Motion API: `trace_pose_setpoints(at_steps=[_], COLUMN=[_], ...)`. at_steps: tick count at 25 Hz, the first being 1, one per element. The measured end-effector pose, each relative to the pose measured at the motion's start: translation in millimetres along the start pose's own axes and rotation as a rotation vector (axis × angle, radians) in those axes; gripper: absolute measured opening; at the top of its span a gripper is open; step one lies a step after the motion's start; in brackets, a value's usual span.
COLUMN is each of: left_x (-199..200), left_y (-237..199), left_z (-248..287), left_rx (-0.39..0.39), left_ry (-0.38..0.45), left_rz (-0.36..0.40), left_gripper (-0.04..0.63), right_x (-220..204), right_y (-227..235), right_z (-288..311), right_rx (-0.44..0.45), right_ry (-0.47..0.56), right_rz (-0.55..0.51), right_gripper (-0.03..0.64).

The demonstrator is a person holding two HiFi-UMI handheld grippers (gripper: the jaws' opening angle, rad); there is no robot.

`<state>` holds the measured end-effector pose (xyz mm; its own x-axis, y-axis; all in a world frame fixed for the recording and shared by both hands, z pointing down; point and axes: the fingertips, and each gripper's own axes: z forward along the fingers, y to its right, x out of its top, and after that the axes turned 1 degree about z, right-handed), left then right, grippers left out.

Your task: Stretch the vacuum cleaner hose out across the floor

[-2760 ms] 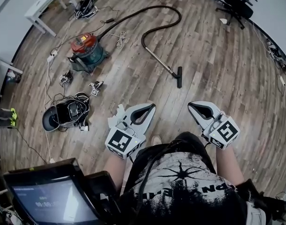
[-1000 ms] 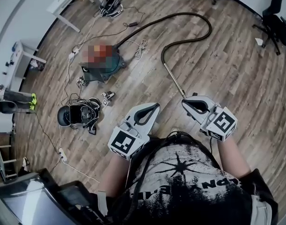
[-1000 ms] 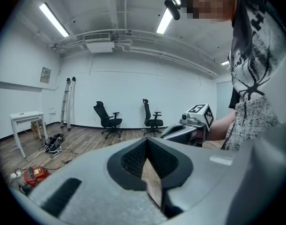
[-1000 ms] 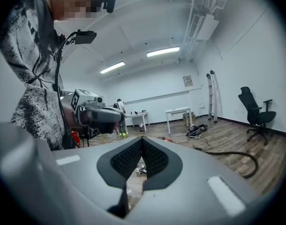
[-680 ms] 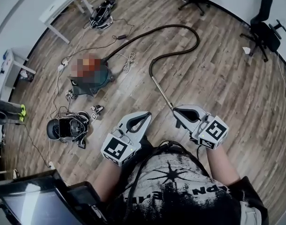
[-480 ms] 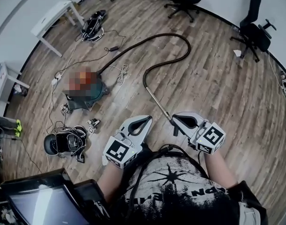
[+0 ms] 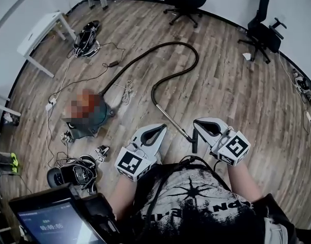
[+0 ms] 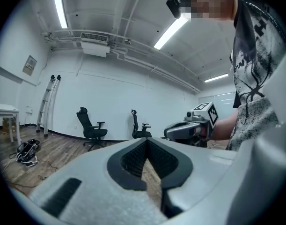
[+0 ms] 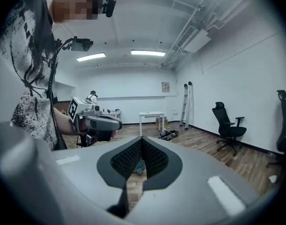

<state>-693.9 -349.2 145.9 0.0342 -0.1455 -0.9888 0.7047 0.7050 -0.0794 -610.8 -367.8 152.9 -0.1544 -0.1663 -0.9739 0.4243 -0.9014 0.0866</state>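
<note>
**A:** Head view first. How many grippers?

**B:** Two. The left gripper [image 7: 160, 129] and the right gripper [image 7: 197, 123] are held out in front of the person's chest. Each has its jaws pressed together on nothing.

**A:** And the hose?

**B:** One black hose [image 7: 145, 56] lies on the wood floor [image 7: 236, 95]. It runs from the one vacuum [image 7: 94, 122] out toward the far wall, hooks round and comes back to one metal wand [image 7: 170, 118]. The wand ends in one nozzle [image 7: 194, 142], seen between the two grippers and just beside the right one. Neither gripper holds it.

**A:** What else is there?

**B:** Two chairs [image 7: 183, 1] stand by the far wall and one white table [image 7: 40, 27] at the left. One cable bundle [image 7: 86, 37] lies near that table, and one white cord [image 7: 127, 90] beside the vacuum.

**A:** Left gripper view?

**B:** Its jaws meet at the tips with nothing between them. Beyond them are two chairs [image 8: 90, 128] and one ladder [image 8: 45, 107] against the wall. The right gripper shows at the right.

**A:** Right gripper view?

**B:** Its jaws are closed too, and empty. A bit of the vacuum [image 9: 139, 165] shows through the gap behind the pads. Further off stand one table [image 9: 150, 116], one ladder [image 9: 186, 104] and two chairs at the right. The left gripper shows at the left.
</note>
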Motion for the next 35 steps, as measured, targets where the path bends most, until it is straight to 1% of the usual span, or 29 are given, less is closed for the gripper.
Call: trace_pose_setpoints(at_steps=[4,10,16,20,22,26,28,31,33,35], left_x=[-7.6,-23.9,-29.6,-22.6,-16.3,-6.9,-5.7,-12.5,-17.2,-27.1], left_y=[-34.9,-69.4,-81.8,-77.8,-78.6,-86.3,-83.1,-80.7,-83.8,-86.4], left_z=[-16.2,-27.9,-19.9,6.7,20.6,39.0,49.3,63.8,76.3,87.9], left_rx=[-0.024,-0.054,-0.065,-0.082,-0.070,-0.005,0.016,0.043,0.061,0.057], left_ry=[-0.002,-0.028,-0.052,-0.045,-0.051,-0.066,-0.077,-0.105,-0.101,-0.091], left_rz=[-0.010,-0.028,-0.046,-0.045,-0.046,-0.036,-0.031,-0.026,-0.018,-0.029], left_gripper=[0.002,0.002,0.002,0.002,0.002,0.002,0.002,0.002,0.002,0.002], right_x=[6.8,5.4,-2.4,-1.2,-0.6,1.7,-5.1,-27.4,-46.0,-66.8], right_y=[3.1,8.3,18.0,38.1,50.0,61.8,69.4,83.1,94.7,104.3], right_z=[33.4,67.2,77.6,68.1,65.1,62.1,54.8,46.0,43.5,42.6], right_rx=[-0.041,-0.089,-0.089,-0.092,-0.071,0.039,0.074,0.096,0.105,0.105], right_ry=[-0.007,-0.019,-0.047,-0.050,-0.045,-0.021,-0.029,-0.062,-0.104,-0.161], right_rz=[-0.018,-0.013,0.004,0.012,0.023,0.031,0.034,0.056,0.061,0.065], right_gripper=[0.008,0.008,0.008,0.008,0.008,0.008,0.008,0.009,0.011,0.017])
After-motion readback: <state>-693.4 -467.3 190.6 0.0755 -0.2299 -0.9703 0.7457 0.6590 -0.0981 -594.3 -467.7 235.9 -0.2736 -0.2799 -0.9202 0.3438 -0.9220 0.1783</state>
